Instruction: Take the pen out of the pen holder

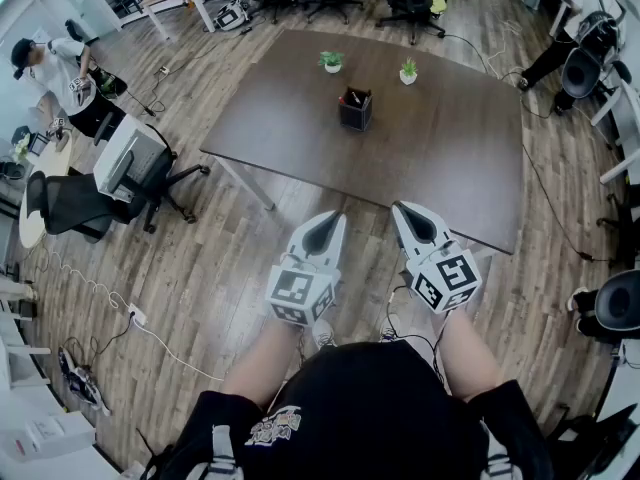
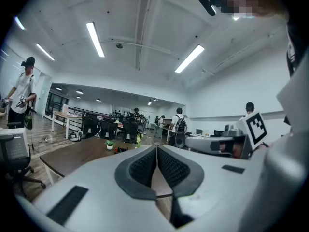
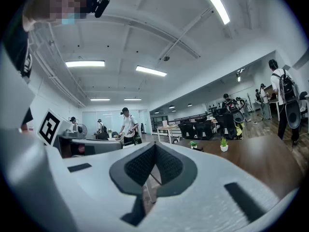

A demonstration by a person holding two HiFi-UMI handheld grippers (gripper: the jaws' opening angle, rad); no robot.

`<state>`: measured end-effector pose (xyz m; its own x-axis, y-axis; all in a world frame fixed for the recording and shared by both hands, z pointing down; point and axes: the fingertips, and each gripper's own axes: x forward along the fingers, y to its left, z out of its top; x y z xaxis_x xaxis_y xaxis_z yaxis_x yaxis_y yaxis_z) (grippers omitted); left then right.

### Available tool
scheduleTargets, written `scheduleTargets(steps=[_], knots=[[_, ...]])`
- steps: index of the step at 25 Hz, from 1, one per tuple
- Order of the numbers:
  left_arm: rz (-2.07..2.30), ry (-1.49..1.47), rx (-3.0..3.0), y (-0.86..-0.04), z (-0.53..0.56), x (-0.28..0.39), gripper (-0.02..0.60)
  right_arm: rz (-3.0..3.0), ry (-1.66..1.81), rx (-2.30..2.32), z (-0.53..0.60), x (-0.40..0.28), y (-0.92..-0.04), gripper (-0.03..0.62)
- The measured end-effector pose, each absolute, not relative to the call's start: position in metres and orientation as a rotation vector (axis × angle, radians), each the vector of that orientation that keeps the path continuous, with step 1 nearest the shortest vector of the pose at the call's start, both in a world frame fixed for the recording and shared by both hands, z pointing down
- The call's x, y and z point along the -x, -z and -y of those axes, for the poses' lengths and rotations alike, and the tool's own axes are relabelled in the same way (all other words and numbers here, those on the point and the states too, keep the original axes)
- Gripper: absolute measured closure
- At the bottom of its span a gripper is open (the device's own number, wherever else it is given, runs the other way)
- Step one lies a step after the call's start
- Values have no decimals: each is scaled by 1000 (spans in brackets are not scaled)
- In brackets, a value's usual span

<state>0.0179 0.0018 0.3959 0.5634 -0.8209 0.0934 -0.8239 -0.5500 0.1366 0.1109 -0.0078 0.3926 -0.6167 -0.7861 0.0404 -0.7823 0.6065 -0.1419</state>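
Note:
A black square pen holder (image 1: 355, 109) with pens stands on the dark brown table (image 1: 300, 128), towards its far side. Both grippers are held side by side over the floor, short of the table's near edge. The left gripper (image 1: 326, 226) and the right gripper (image 1: 410, 218) point level at the table and are shut with nothing in them. In the left gripper view the gripper (image 2: 157, 151) has its ribbed pads pressed together. The right gripper (image 3: 154, 150) looks the same in its own view. From there the holder (image 3: 198, 149) is a small dark shape, far off.
Two small potted plants (image 1: 331, 61) (image 1: 408, 71) stand behind the holder. A black office chair (image 1: 100, 193) and a person (image 1: 60, 68) are at the left. More chairs line the far side. Cables run over the wooden floor (image 1: 200, 268).

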Motion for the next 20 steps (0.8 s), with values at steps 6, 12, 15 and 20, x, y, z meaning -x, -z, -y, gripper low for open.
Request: scheduleTargets(steps=[6, 12, 15, 20], knots=[[1393, -20, -2629, -392, -6, -9, 572, -2794, 227, 1363, 4, -102, -390, 591], [1405, 22, -2621, -392, -7, 6, 571, -2789, 221, 1344, 0, -88, -388, 588], [1405, 42, -2622, -391, -8, 18, 569, -2789, 208, 1360, -2, -78, -386, 588], [1397, 47, -2628, -390, -11, 44, 569, -2761, 205, 1388, -5, -60, -384, 566]])
